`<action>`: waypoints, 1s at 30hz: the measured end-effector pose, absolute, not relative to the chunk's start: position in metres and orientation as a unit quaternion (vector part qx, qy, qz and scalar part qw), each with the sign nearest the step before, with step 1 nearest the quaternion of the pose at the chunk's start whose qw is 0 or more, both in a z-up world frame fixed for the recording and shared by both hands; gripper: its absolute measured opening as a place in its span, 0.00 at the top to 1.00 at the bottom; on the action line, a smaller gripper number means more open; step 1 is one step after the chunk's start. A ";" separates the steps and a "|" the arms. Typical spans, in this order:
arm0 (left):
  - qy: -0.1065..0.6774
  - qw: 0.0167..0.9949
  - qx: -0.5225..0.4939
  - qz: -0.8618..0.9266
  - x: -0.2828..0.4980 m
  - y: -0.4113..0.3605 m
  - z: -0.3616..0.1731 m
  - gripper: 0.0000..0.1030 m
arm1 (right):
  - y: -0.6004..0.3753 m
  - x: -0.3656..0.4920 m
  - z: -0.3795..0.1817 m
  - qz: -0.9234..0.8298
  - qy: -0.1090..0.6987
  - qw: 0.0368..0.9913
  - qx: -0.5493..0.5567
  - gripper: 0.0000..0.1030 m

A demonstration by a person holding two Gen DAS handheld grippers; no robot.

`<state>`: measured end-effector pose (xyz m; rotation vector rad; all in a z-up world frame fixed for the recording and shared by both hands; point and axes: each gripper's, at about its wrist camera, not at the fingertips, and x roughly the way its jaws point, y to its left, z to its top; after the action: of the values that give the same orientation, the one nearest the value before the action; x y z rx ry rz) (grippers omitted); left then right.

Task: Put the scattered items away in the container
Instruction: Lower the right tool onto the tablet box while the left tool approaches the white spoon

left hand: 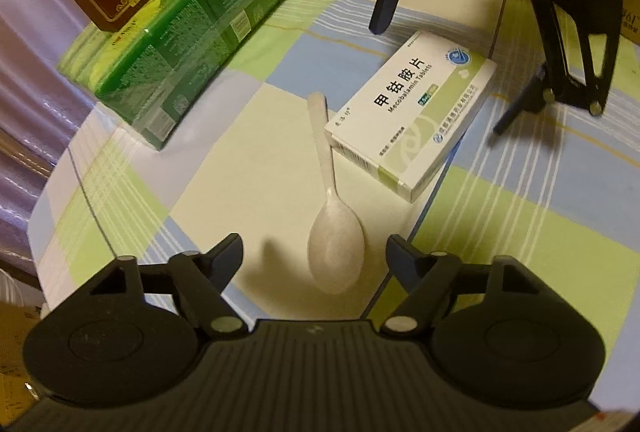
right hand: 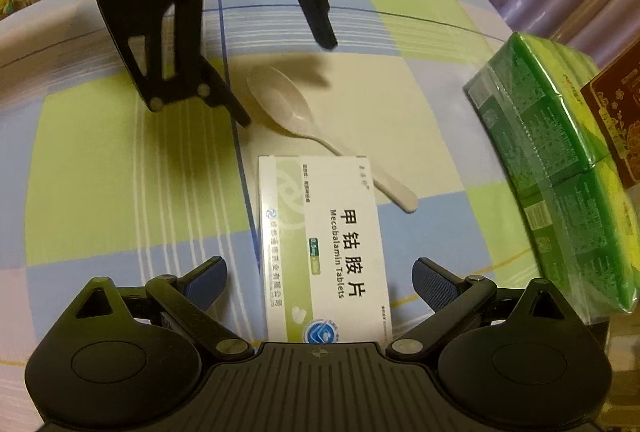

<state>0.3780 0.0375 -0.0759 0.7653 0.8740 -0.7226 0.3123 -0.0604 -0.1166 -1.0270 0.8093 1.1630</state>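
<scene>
From the left wrist, the left gripper (left hand: 314,256) hovers with fingers wide, holding nothing, the bowl of the white spoon (left hand: 334,256) between them on the checked tablecloth (left hand: 120,199). The pill box (left hand: 412,113) lies just beside the spoon's handle.

From the right wrist, the right gripper (right hand: 320,282) is spread wide around the pill box, also empty. Both look poised to grasp; next is closing squarely. The container itself may be out of view.

A white spoon (left hand: 335,256) is lying on blue-green-cream checked cloth (left hand: 520,232). The box (left hand: 416,111) is showing white and pale green; the pack (left hand: 192,43) is gleaming green.
</scene>
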 end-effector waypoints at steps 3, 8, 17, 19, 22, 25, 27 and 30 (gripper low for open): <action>0.413 0.770 0.349 -0.339 0.383 0.036 -0.079 0.36 | -0.058 0.315 -0.118 0.512 0.361 0.641 -0.444 0.16; 0.425 0.768 0.334 -0.345 0.388 0.037 -0.084 0.40 | -0.055 0.320 -0.122 0.516 0.369 0.635 -0.441 0.21; 0.437 0.769 0.301 -0.357 0.394 0.040 -0.086 0.59 | -0.050 0.326 -0.124 0.519 0.383 0.631 -0.431 0.30; 0.439 0.769 0.297 -0.359 0.392 0.039 -0.087 0.62 | -0.049 0.327 -0.124 0.519 0.386 0.632 -0.427 0.31; 0.444 0.771 0.283 -0.358 0.390 0.040 -0.088 0.71 | -0.050 0.327 -0.122 0.518 0.391 0.633 -0.423 0.32; 0.451 0.775 0.269 -0.352 0.388 0.043 -0.088 0.72 | -0.052 0.326 -0.121 0.513 0.394 0.638 -0.416 0.33; 0.457 0.777 0.261 -0.346 0.387 0.045 -0.087 0.73 | -0.054 0.325 -0.120 0.509 0.399 0.644 -0.408 0.33; 0.463 0.778 0.259 -0.336 0.383 0.047 -0.086 0.73 | -0.059 0.322 -0.118 0.500 0.405 0.653 -0.400 0.33</action>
<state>0.3828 0.0471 -0.0865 0.5608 1.0013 -0.7257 0.3218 -0.0586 -0.1178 -0.9080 0.9185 1.1356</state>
